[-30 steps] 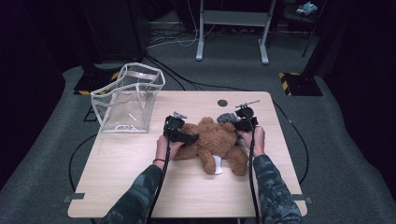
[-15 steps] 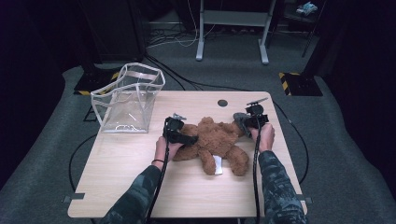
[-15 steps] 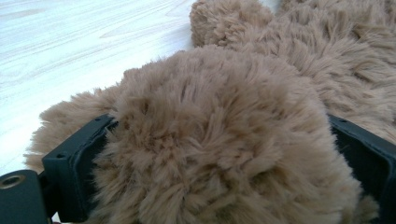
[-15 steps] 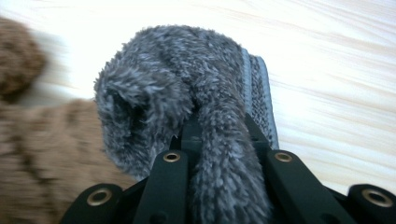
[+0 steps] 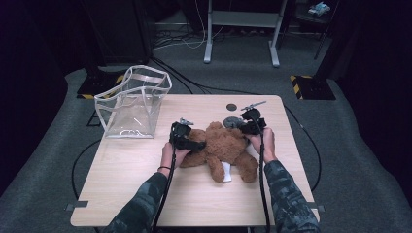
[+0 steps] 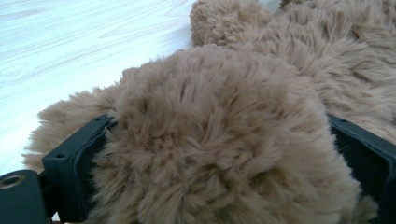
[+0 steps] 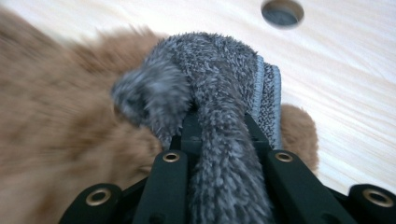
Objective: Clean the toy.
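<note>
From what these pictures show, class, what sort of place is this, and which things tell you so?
Probably a lab or studio for recording: a light wooden table on grey carpet, black cables trailing over the floor, dark surroundings, and yellow-black hazard tape marking stand bases.

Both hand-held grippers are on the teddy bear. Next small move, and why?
Probably ease the right hand-held gripper with the grey cloth onto the teddy bear. Its jaws are pinched shut on a fold of the cloth, which lies bunched at the bear's upper edge, while the left hand-held gripper clamps brown fur on the opposite side and steadies the bear on the table.
</note>
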The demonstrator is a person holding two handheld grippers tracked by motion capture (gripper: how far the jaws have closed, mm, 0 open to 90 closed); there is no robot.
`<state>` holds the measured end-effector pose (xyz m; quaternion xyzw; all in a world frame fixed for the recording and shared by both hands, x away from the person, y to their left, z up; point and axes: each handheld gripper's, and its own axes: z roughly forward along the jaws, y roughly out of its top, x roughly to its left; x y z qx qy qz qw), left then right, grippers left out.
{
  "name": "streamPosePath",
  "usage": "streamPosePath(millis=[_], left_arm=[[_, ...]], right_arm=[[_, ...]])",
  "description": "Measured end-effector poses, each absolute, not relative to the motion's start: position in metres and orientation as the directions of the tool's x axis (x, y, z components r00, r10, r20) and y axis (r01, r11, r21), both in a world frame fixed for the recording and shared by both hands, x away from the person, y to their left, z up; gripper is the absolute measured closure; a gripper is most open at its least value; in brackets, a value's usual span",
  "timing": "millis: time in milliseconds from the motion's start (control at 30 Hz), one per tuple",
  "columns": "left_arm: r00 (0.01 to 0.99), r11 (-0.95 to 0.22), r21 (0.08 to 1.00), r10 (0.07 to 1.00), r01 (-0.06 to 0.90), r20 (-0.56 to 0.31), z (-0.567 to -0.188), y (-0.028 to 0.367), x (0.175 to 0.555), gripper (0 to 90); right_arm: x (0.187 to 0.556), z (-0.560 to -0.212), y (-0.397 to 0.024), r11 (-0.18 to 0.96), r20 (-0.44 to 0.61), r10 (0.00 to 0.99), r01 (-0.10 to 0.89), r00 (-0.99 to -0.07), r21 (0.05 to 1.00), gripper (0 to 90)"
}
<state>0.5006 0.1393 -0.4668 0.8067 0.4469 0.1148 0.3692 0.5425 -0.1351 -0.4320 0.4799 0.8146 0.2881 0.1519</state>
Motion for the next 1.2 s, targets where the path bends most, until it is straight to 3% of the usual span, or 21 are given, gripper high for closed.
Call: streamPosePath(millis=[233,467,567,733,800,867,1067,1200], left_arm=[[0.585,-0.336,0.698,0.798,0.632,-0.146,-0.469,0.141,0.5,5.2],[0.583,-0.337,0.695,0.8,0.635,-0.145,-0.469,0.14,0.5,5.2],[0.582,-0.336,0.692,0.799,0.639,-0.149,-0.468,0.14,0.501,5.2],[0.579,-0.332,0.694,0.801,0.639,-0.15,-0.469,0.14,0.501,5.2],[0.579,-0.332,0.694,0.802,0.639,-0.149,-0.469,0.14,0.501,5.2],[0.578,-0.331,0.695,0.802,0.639,-0.149,-0.469,0.14,0.501,5.2],[0.582,-0.335,0.695,0.8,0.636,-0.147,-0.469,0.14,0.502,5.2],[0.582,-0.335,0.694,0.8,0.637,-0.148,-0.469,0.14,0.502,5.2]], right_arm=[[0.554,-0.457,-0.151,0.321,0.051,0.903,0.751,-0.426,0.577,77.7],[0.557,-0.453,-0.164,0.306,-0.091,0.945,0.754,-0.313,0.582,77.6],[0.553,-0.449,-0.175,0.263,-0.071,0.959,0.762,-0.275,0.592,77.4],[0.535,-0.433,-0.179,0.221,0.106,0.925,0.744,-0.365,0.631,77.3],[0.53,-0.435,-0.17,0.258,0.13,0.9,0.748,-0.416,0.612,77.4],[0.527,-0.444,-0.157,0.33,0.071,0.889,0.739,-0.453,0.587,77.5],[0.533,-0.467,-0.169,0.254,0.114,0.917,0.781,-0.381,0.571,77.8],[0.534,-0.468,-0.175,0.251,0.047,0.94,0.776,-0.339,0.579,77.7]])
